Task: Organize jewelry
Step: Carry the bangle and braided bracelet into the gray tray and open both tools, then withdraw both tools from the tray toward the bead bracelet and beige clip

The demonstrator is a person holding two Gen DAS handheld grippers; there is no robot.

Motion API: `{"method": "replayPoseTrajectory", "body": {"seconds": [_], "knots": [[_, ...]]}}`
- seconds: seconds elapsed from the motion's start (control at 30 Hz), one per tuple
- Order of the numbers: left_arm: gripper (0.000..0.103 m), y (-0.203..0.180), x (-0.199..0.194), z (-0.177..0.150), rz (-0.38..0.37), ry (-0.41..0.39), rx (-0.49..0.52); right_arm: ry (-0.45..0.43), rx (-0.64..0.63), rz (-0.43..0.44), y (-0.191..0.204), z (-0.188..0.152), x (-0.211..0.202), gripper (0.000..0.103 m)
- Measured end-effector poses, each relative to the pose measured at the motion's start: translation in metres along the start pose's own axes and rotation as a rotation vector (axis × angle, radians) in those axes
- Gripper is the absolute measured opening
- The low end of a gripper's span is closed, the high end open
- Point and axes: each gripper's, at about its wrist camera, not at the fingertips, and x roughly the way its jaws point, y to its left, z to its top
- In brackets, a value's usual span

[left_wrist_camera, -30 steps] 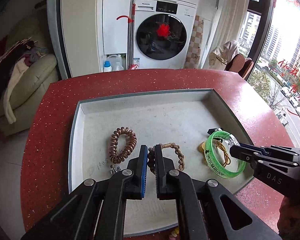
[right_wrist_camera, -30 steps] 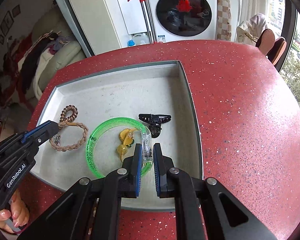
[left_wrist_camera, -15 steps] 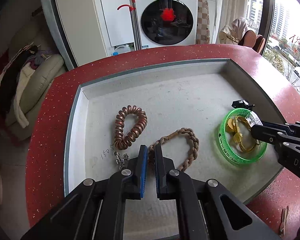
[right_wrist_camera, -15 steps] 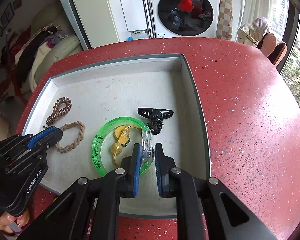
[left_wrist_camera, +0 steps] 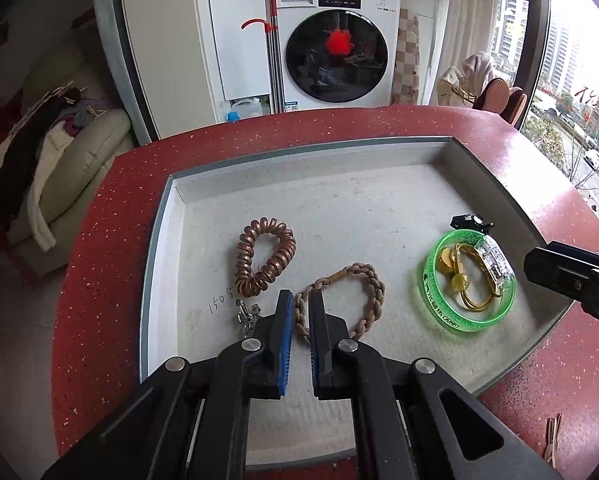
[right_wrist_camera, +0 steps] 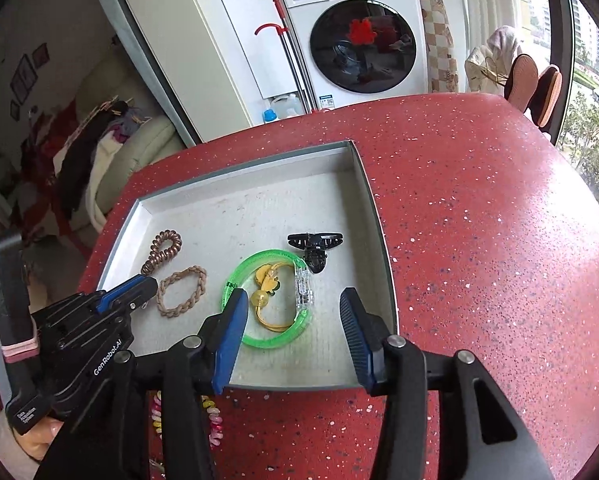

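The grey tray fills frame centre on the red counter; since a second ago the right gripper has opened wide, leaving the green bangle at lower centre, so that placement appears done. The left gripper remains nearly closed around the braided bracelet; whether it grips cannot be told. Only the right view shows the whole black hair claw and coiled ties at the bottom edge; the left view shows a small silver charm.

A red counter flecked with pale specks carries a grey tray. In it lie a translucent green bangle with darker lettering, a coppery brown spiral hair tie, a tan braided bracelet, a yellow-gold trinket and a black claw clip.
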Motion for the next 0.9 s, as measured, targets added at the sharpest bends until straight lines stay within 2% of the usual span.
{"method": "replayPoseTrajectory", "body": {"seconds": [0.4,0.8,0.83,0.87,0.9], "knots": [[0.026,0.007,-0.031,-0.008,-0.03,-0.047,-0.039,-0.019,0.031,0.004,-0.006,-0.029,-0.026,0.052],[0.027,0.014,-0.053,-0.028,-0.063,-0.05,-0.07,-0.022,0.024,-0.011,0.001,-0.056,-0.043,0.052],[0.032,0.015,-0.054,-0.03,-0.065,-0.047,-0.073,-0.024,0.018,-0.017,0.003,-0.059,-0.045,0.052],[0.083,0.016,-0.056,-0.032,-0.069,-0.042,-0.08,-0.023,0.015,-0.02,0.004,-0.062,-0.047,0.052],[0.103,0.018,-0.058,-0.035,-0.062,-0.041,-0.098,-0.022,0.013,-0.02,0.005,-0.065,-0.048,0.052]]}}
